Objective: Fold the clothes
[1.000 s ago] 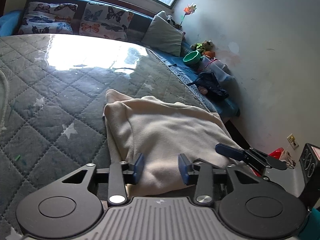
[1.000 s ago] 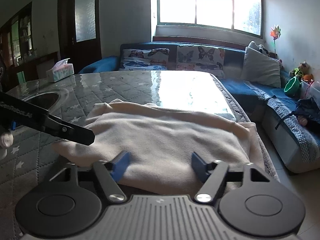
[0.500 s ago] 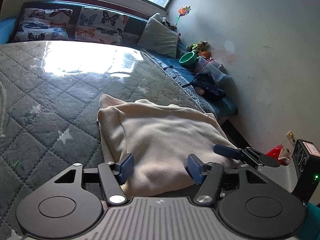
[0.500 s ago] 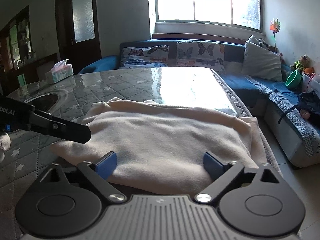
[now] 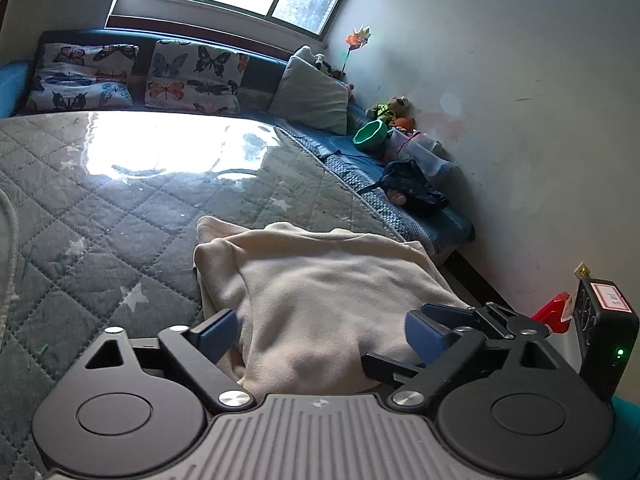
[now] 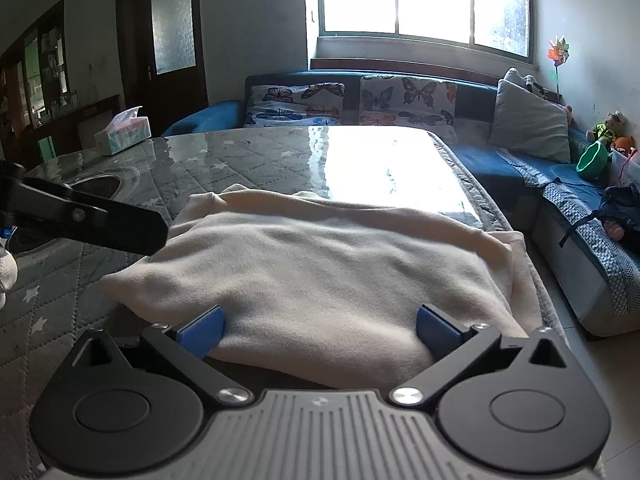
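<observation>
Cream cloth (image 5: pixel 320 300) lies folded on the quilted table (image 5: pixel 100 220), near its right edge. Left wrist view: left gripper (image 5: pixel 322 332) sits at the cloth's near edge, jaws opening, blue pads (image 5: pixel 218 330) wide apart with cloth between them but not pinched. Right gripper's fingers (image 5: pixel 460 314) poke in from the right, over the cloth's near right corner. Sofa (image 5: pixel 360 160) runs along the wall behind, butterfly cushions (image 5: pixel 192 76) at the far end, green bowl (image 5: pixel 370 134) on the seat.

Right wrist view: right gripper (image 6: pixel 320 328) also at the cloth's (image 6: pixel 320 264) near edge, pads (image 6: pixel 200 330) spread wide, nothing clamped; cloth bulges between them. Left gripper's black finger (image 6: pixel 100 224) reaches in from the left, tip just over the cloth's left side; contact unclear. Tissue box (image 6: pixel 122 130) stands on the table's (image 6: pixel 240 160) far left corner. Window glare washes out the far tabletop.
</observation>
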Demonstrator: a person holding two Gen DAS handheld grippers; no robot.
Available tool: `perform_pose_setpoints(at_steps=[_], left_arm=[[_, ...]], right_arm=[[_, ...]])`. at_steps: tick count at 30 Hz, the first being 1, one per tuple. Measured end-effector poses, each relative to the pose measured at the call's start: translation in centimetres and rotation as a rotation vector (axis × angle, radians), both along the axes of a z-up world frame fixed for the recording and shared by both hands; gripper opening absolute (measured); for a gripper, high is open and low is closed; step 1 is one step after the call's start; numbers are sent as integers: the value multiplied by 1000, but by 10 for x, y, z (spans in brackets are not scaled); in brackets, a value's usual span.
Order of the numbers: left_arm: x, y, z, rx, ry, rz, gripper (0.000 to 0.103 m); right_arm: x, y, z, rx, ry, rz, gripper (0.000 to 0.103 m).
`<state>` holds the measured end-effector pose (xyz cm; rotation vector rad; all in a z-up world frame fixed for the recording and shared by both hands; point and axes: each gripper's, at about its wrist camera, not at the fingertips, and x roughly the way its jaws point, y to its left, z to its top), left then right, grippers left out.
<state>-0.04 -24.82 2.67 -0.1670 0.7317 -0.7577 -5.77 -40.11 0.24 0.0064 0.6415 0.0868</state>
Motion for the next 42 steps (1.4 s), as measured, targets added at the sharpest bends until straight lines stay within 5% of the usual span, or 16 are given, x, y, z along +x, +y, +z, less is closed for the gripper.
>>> perform_pose_setpoints(at_steps=[42], left_arm=[[-27, 4, 2, 118, -14, 65, 103]], right_arm=[[-33, -2, 15, 5, -3, -119, 103]])
